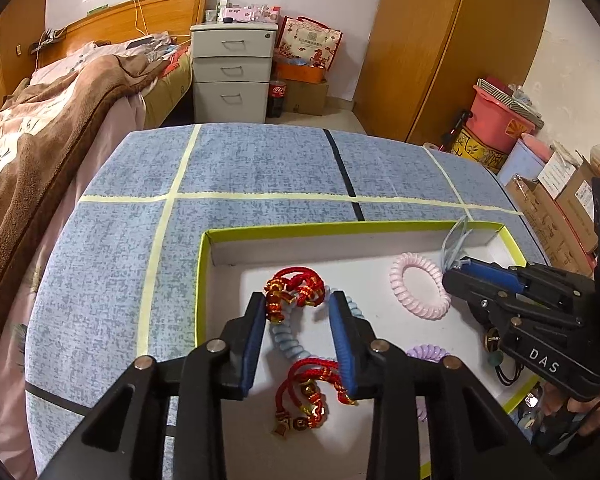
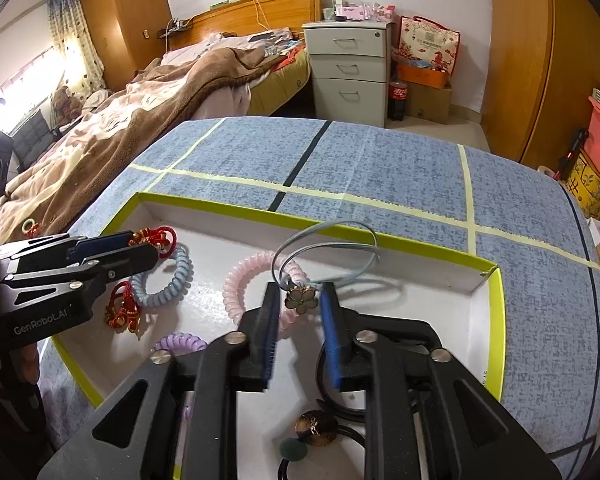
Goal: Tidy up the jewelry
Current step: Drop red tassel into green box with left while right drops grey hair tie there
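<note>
Two grippers reach into a shallow white cardboard tray (image 2: 496, 320) with a lime-green rim, set on a speckled blue cloth (image 1: 260, 160) crossed by tape lines. Between the parted blue pads of the left gripper (image 1: 298, 306) lies a knotted red cord bracelet (image 1: 296, 288) with gold beads, its loops spilling toward the far wall; no pad presses it. At the right gripper (image 2: 299, 294), jaws apart, a grey elastic hair tie (image 2: 332, 244) arches up from a pale enamel flower charm (image 2: 301, 299) between the tips, over a glossy pink spiral coil (image 2: 240, 284).
</note>
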### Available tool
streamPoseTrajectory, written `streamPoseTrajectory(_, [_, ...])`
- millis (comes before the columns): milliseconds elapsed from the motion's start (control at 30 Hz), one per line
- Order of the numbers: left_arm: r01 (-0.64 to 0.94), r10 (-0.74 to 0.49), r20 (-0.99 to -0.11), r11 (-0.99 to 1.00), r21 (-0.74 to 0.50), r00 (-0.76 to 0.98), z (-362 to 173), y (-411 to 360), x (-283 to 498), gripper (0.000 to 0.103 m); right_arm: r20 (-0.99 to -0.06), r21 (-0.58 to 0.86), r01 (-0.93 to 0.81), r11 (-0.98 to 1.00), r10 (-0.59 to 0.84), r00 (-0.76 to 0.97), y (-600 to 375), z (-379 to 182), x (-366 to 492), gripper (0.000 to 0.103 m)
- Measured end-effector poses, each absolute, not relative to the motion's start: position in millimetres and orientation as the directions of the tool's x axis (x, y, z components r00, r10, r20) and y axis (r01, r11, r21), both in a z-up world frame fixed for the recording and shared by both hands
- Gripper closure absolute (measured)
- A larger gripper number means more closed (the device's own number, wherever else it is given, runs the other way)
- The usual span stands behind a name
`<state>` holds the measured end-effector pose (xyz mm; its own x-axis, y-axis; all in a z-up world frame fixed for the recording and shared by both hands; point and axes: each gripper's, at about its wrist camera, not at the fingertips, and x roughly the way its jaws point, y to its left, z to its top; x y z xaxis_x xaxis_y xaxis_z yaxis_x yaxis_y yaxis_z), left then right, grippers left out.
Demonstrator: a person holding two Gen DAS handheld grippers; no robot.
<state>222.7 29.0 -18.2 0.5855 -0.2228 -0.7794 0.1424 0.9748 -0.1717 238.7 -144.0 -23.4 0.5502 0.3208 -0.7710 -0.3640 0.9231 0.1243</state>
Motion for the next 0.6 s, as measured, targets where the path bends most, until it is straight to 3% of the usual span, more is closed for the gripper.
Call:
streamPoseTrajectory(100, [0.142, -0.221, -0.779, 0.975, -0.170, 0.587, -18.0, 29.4, 221.0, 0.067, -0.767, 0.124, -0.373, 0.920, 0.327, 0.552, -141.4, -22.2, 236.9, 0.067])
streamPoseTrajectory(600, [0.150, -0.235, -0.753, 0.972, -0.181, 0.615, -4.9, 28.2, 201.5, 0.052, -0.745, 0.111, -0.366, 0.924, 0.321, 0.585, -142.3, -12.2, 222.8, 0.062])
